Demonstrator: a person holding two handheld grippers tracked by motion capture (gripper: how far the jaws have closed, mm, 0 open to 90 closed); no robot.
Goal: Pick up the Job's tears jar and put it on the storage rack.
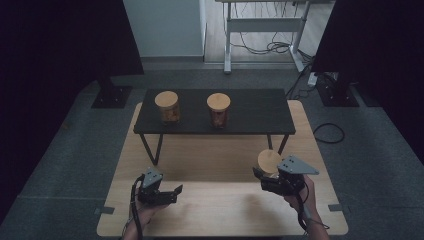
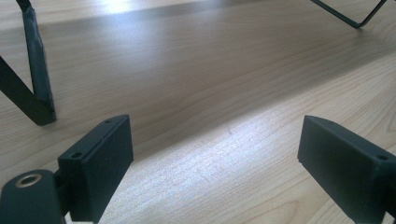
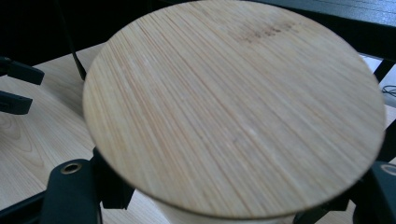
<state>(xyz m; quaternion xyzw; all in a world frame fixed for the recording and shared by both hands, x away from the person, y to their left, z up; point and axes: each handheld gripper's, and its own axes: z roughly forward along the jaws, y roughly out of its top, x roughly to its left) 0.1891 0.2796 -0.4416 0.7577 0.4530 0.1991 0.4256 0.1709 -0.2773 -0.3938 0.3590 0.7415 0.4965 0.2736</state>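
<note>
A jar with a round bamboo lid point(image 1: 269, 161) point(image 3: 233, 107) sits between the jaws of my right gripper point(image 1: 266, 175) point(image 3: 233, 207), shut on the jar's body under the lid, at the right of the wooden table point(image 1: 220, 205). Two more bamboo-lidded jars, the left jar point(image 1: 167, 106) and the right jar point(image 1: 218, 109), stand on a low black shelf point(image 1: 255, 112) at the table's far side. My left gripper point(image 1: 172, 192) point(image 2: 215, 154) hovers low over bare wood at the front left, open and holding nothing.
The shelf's thin black wire legs point(image 1: 152, 150) point(image 2: 37, 88) stand on the table in front of my left gripper. Beyond the table are black stand bases point(image 1: 111, 95), a white desk frame point(image 1: 262, 25) and floor cables point(image 1: 327, 132).
</note>
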